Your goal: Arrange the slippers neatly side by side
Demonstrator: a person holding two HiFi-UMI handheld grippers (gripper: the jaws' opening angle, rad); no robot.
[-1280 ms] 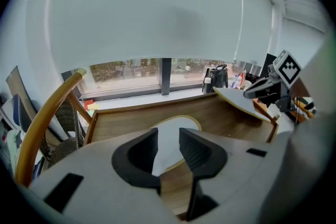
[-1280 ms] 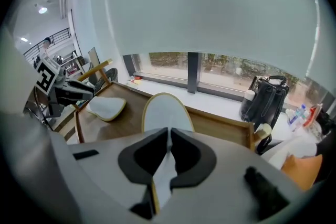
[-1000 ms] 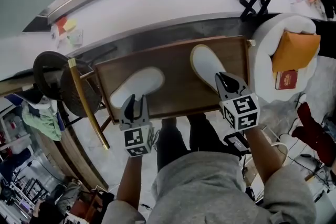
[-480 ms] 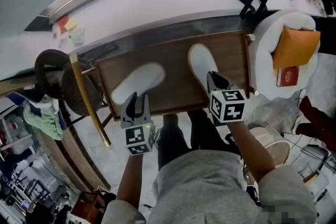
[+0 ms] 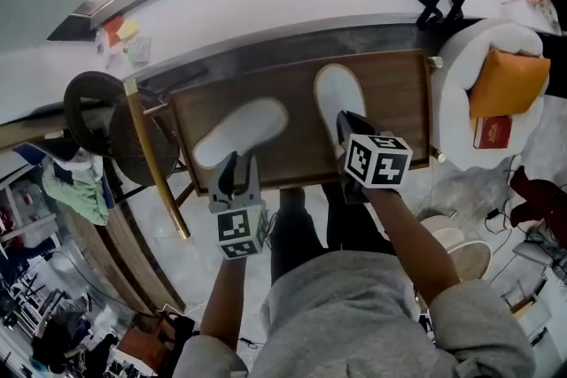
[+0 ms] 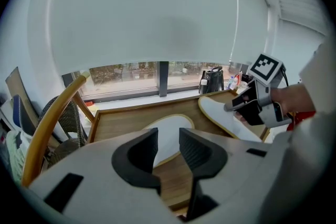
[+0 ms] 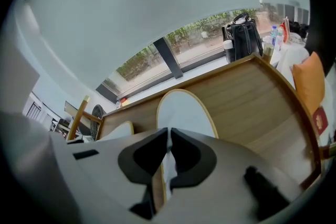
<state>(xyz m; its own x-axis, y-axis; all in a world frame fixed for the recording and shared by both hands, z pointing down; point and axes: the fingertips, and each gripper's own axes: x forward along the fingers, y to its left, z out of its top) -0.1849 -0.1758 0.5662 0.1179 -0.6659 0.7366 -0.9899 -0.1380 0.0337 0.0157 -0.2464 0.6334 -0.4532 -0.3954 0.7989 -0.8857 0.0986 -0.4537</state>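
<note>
Wooden table [image 5: 400, 106] beside white window ledge [image 5: 266, 0]

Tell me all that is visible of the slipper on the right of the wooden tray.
The right slipper is white, flat and oval, with a thin yellowish rim; it looks like soft cloth. It points away from the person, toe near the far edge of the wooden tray. The right tongs are shut on its near end.
</note>
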